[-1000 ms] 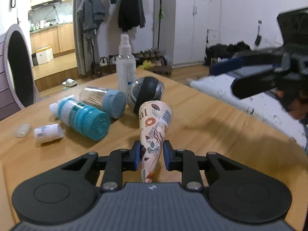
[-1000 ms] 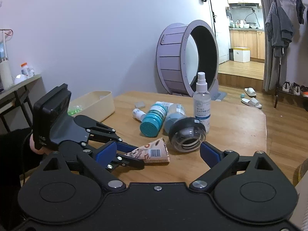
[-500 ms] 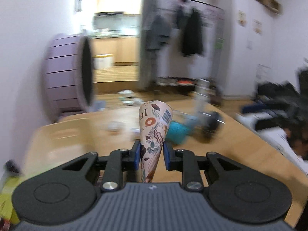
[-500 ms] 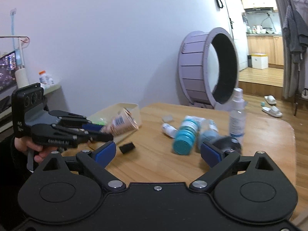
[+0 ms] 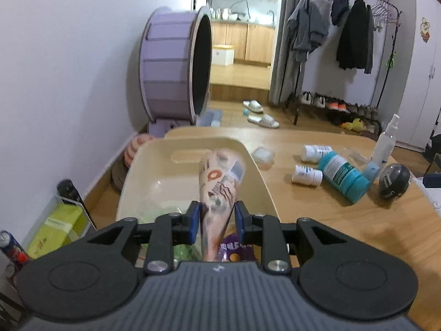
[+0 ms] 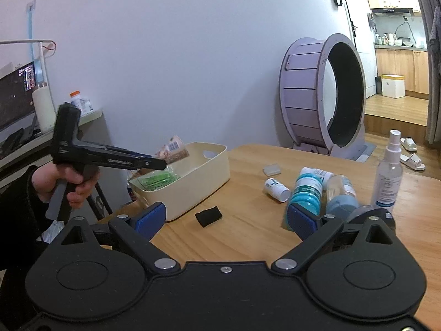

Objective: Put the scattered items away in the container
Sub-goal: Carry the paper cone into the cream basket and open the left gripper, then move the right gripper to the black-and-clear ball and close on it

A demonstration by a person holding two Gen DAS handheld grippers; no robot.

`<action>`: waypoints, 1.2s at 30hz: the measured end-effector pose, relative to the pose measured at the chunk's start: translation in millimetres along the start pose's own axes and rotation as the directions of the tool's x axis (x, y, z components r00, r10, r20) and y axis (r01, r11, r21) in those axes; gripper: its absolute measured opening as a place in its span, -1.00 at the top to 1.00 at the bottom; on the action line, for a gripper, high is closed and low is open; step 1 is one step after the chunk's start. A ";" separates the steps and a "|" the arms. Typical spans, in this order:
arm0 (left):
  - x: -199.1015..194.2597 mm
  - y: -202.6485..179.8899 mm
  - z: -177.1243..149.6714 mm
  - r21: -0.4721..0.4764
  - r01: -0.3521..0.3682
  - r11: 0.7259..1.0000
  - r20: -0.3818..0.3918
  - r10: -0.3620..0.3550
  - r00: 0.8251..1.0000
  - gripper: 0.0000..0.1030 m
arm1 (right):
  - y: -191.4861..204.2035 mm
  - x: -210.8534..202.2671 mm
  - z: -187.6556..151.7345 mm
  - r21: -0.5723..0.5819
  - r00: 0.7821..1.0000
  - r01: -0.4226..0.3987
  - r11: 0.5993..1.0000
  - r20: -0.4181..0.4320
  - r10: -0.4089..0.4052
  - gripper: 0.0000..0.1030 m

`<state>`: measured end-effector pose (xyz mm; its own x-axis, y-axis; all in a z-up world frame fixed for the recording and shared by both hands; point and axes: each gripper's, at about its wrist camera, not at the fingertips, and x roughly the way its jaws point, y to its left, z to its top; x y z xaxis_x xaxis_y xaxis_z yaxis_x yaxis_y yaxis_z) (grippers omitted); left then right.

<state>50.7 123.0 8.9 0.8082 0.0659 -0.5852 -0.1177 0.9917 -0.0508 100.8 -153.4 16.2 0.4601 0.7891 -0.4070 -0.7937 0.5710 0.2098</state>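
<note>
Over the cream bin (image 5: 264, 184), the left gripper (image 5: 216, 222) has its fingers (image 5: 193, 220) on either side of a printed paper cone (image 5: 220, 187); the jaws are opening, with the cone between them and a gap showing at the right pad. From the right wrist view the cone (image 6: 173, 151) hangs above the bin's (image 6: 198, 190) near end, which already holds green packets (image 6: 157, 178). A hand (image 6: 66, 182) grips the left gripper's handle. The right gripper (image 6: 226, 222) hovers above the wooden surface (image 6: 248, 237), its fingers spread wide with nothing between them. On the surface lie a black pad (image 6: 208, 215), white bottles (image 6: 277, 189), a teal bottle (image 6: 306, 191), a spray bottle (image 6: 388, 173) standing upright, and a dark ball (image 5: 394, 182).
</note>
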 end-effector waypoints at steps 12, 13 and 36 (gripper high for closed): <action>-32.3 1.6 -4.5 -0.033 0.067 0.997 0.031 -0.066 0.997 0.41 | -0.1 3.3 1.2 0.003 1.000 0.008 1.000 -0.013 -0.008 -0.85; -35.6 -4.1 -4.2 -0.024 0.084 0.996 0.040 -0.083 0.996 0.41 | -0.9 3.1 1.2 0.003 1.000 0.016 1.000 -0.014 -0.016 -0.85; -9.8 -102.6 -23.1 0.072 0.427 0.901 0.052 -0.431 0.901 0.00 | -77.5 9.1 -22.7 0.035 0.916 0.395 0.918 -0.091 -0.391 -0.90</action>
<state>41.5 18.1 1.1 0.8088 -0.3625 -0.4630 0.2806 0.9299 -0.2379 157.4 -195.7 -23.9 0.6954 0.4790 -0.5357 -0.5326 0.8440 0.0633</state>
